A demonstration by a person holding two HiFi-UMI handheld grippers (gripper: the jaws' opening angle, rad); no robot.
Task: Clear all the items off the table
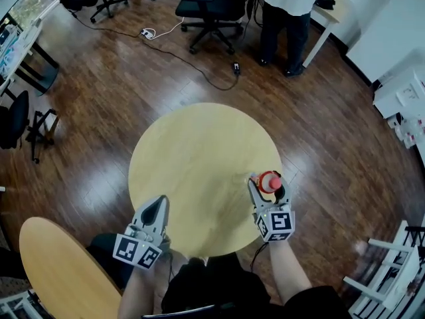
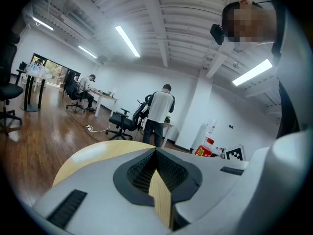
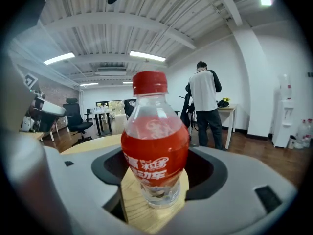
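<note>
Dark wood flooring surrounds a round, pale wooden bench point(image 1: 192, 145). 1 red-capped bottle point(image 1: 269, 181) of red drink stands upright on it near the right edge. The right gripper point(image 1: 268, 189) has its jaws wide apart on either side of that bottle, not pressing it. The left gripper point(image 1: 158, 205) hangs over the near edge, jaws closed together, holding nothing. Beyond, a person point(image 1: 285, 18) stands beside an office chair point(image 1: 209, 8).

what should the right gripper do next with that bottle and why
Probably close the right gripper on the bottle. It stands upright on the table between the open jaws, whose pads do not seem to press on it, so it looks ready to be gripped and lifted off.
</note>
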